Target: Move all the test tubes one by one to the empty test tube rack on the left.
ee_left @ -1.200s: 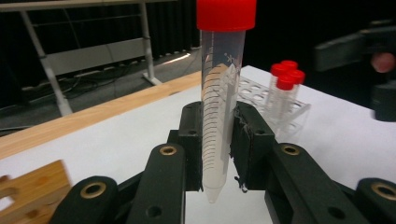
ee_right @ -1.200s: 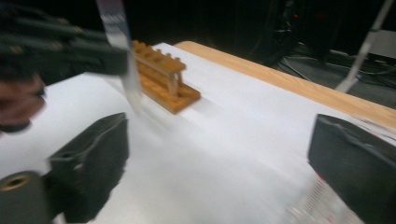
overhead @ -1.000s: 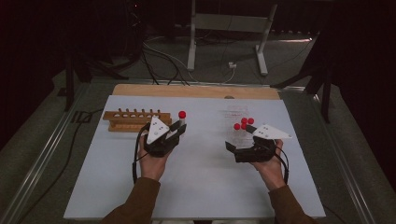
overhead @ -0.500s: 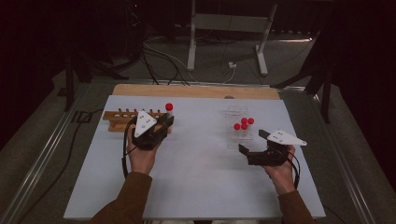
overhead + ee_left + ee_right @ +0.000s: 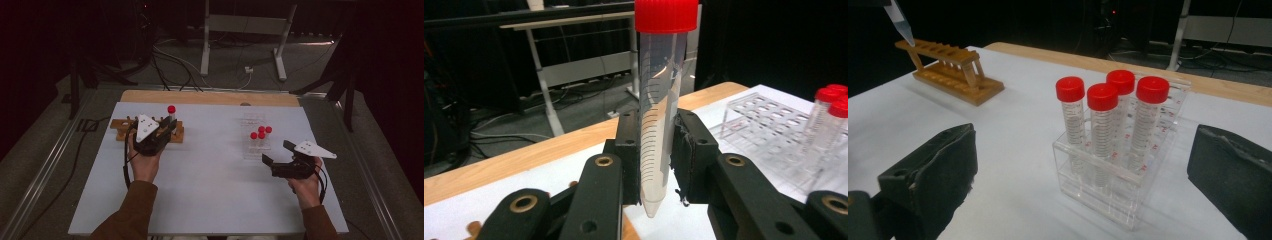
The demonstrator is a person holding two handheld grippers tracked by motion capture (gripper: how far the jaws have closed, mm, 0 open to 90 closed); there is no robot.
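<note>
My left gripper (image 5: 167, 127) is shut on a clear tube with a red cap (image 5: 171, 109). It holds the tube upright over the right end of the wooden rack (image 5: 120, 129). In the left gripper view the jaws clamp the tube (image 5: 659, 100) at its lower half, and its tip hangs free. My right gripper (image 5: 278, 153) is open with nothing in it, just right of the clear plastic rack (image 5: 250, 120). Several red-capped tubes (image 5: 1103, 120) stand in that clear rack (image 5: 1118, 195), between the right gripper's pads (image 5: 938, 170). The held tube's tip (image 5: 900, 20) hangs above the wooden rack (image 5: 948, 70).
A white mat (image 5: 210, 185) covers the table, with a wooden strip (image 5: 210, 97) along its far edge. Metal stand legs (image 5: 240, 45) and cables (image 5: 170, 55) lie on the floor beyond. A cable trails off the table's left side.
My left gripper has carried the tube left and away, up to the wooden rack. My right gripper has drawn back to the right, away from the clear rack, and stays open.
</note>
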